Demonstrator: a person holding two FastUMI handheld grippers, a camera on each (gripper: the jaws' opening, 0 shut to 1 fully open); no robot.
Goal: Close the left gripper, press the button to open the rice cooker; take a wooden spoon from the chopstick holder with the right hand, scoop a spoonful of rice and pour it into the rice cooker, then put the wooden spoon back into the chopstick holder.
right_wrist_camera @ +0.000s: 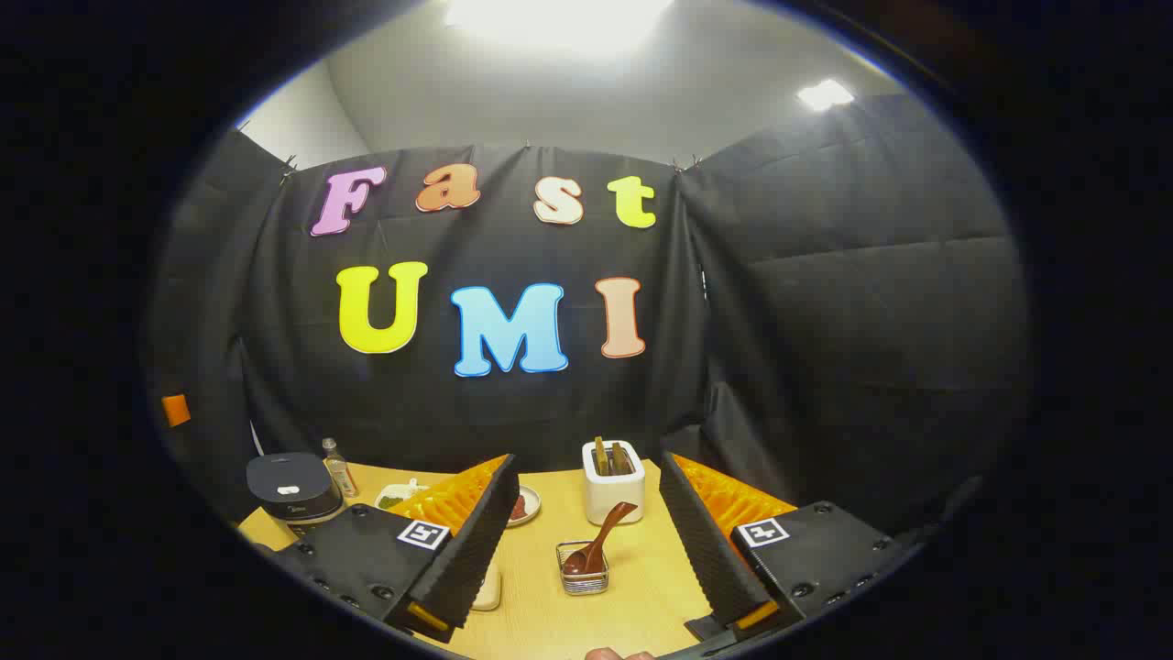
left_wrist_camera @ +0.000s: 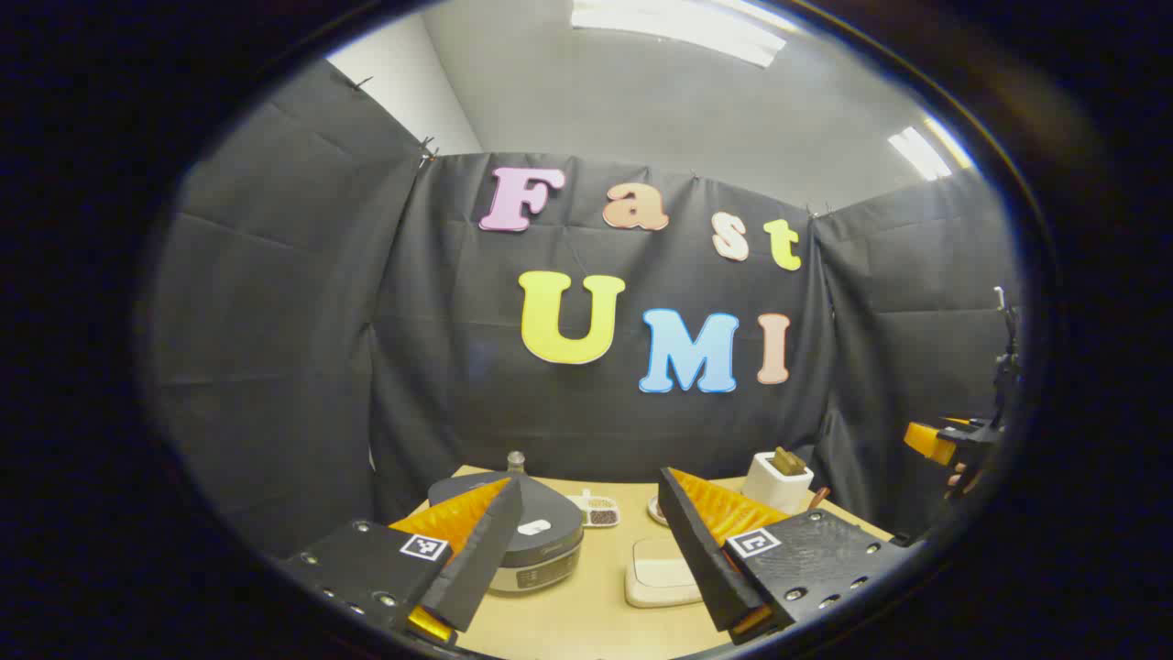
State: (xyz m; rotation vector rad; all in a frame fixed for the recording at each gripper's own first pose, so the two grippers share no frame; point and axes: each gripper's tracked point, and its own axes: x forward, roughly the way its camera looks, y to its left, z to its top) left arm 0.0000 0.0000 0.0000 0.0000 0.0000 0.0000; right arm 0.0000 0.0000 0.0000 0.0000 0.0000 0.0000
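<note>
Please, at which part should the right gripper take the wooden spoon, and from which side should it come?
Probably at the upper handle of the wooden spoon. Its bowl sits down in the small wire holder, and the handle leans up and right toward the white box, free in the air. The open right gripper could come from the front, one finger on either side.

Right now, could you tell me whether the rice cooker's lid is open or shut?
Shut. The rice cooker sits on the table with its dark lid lying flat on the body, no gap showing in either gripper view.
</note>
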